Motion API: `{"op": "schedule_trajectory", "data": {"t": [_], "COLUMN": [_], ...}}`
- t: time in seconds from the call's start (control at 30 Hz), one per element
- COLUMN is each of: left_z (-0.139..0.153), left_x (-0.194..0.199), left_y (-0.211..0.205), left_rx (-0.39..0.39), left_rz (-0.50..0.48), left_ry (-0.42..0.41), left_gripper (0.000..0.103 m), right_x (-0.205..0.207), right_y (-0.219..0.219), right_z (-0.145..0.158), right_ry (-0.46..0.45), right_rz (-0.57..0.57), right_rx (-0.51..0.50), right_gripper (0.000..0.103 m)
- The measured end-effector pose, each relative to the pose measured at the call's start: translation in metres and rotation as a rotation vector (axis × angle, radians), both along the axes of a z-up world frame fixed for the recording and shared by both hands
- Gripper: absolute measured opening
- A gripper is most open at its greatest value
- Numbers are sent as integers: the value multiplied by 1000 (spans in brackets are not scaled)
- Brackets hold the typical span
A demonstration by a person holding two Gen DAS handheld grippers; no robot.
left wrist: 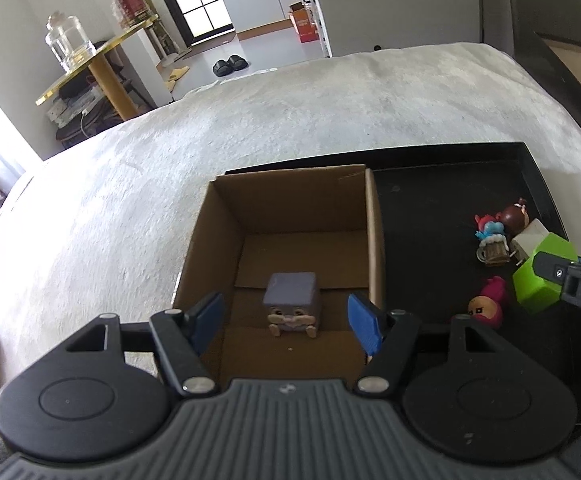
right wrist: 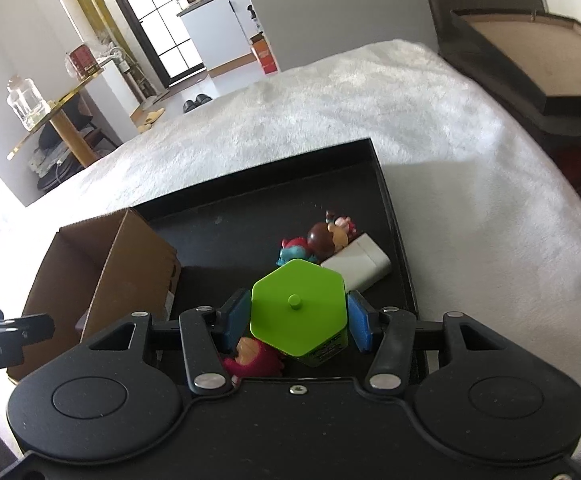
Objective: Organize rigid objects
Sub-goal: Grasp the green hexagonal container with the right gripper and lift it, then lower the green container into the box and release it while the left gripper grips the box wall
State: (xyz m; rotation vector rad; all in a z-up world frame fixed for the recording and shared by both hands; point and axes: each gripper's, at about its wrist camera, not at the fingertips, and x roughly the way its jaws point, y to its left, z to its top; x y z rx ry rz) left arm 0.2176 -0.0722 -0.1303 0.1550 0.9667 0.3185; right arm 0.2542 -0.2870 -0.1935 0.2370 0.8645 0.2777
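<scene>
A purple cube figure [left wrist: 293, 304] stands on the floor of an open cardboard box [left wrist: 278, 208]. My left gripper [left wrist: 286, 320] hangs open above the box, a blue pad on each side of the figure, not touching it. My right gripper [right wrist: 299, 316] is shut on a green hexagonal container [right wrist: 299, 311], held above the black tray [right wrist: 250, 220]. The container also shows in the left wrist view [left wrist: 542, 276]. Below it lie a pink figure [right wrist: 256, 358], a white adapter [right wrist: 360, 266], a brown-headed figure [right wrist: 324, 238] and a blue-red figure [right wrist: 292, 252].
The tray and box [right wrist: 102, 264] rest on a white fluffy blanket [left wrist: 250, 120]. A gold side table with a glass jar [left wrist: 68, 42] stands at the far left. A dark open case [right wrist: 530, 64] sits at the far right.
</scene>
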Motion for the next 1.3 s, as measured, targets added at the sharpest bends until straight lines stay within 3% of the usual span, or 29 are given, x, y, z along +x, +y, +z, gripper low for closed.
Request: {"op": "schedule_trajectory", "data": {"t": [0.37, 0.67, 0.9, 1.03, 1.3], "left_z": [4, 2, -5, -12, -19], "left_x": [-11, -21, -24, -26, -33], "left_y": [51, 89, 112, 121, 145], "left_rx": [-82, -99, -192, -207, -328], "left_rz": [63, 91, 83, 84, 94], "left_ry": [-37, -76, -97, -93, -121], "left_gripper": [68, 68, 68, 67, 63], "right_x": [-12, -22, -24, -22, -21], "right_y": [46, 91, 116, 128, 160], "right_z": [24, 38, 48, 51, 55], "right_ry": [-43, -69, -93, -102, -118], "right_rz": [51, 106, 123, 121, 141], "right_rx": [-86, -166, -247, -295, -377], "right_gripper": [51, 51, 51, 51, 51]}}
